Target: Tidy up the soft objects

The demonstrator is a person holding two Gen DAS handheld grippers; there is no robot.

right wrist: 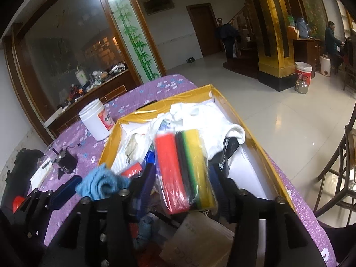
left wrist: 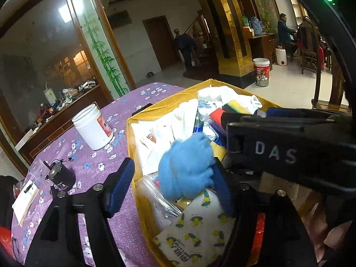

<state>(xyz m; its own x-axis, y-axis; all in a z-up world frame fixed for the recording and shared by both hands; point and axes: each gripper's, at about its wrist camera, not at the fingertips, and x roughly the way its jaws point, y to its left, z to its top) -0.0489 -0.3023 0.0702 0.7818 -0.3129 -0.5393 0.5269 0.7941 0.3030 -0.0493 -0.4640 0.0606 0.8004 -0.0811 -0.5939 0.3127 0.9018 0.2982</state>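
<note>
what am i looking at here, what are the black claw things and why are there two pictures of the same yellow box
The black claws are two-finger grippers that a person holds, one in each hand; there is no robot arm. Each gripper carries a wide-angle camera looking along its fingers, so you get two views of one scene.

The left-hand view shows the left gripper wide open, with a fluffy blue cloth against one finger, above the open yellow cardboard box. The right-hand view shows the right gripper closed on a clear plastic pack of red, black, green and yellow sponges.

The box, full of white cloths and bags, sits on a purple flowered tablecloth beside a white plastic jar and a small black cylinder.
</note>
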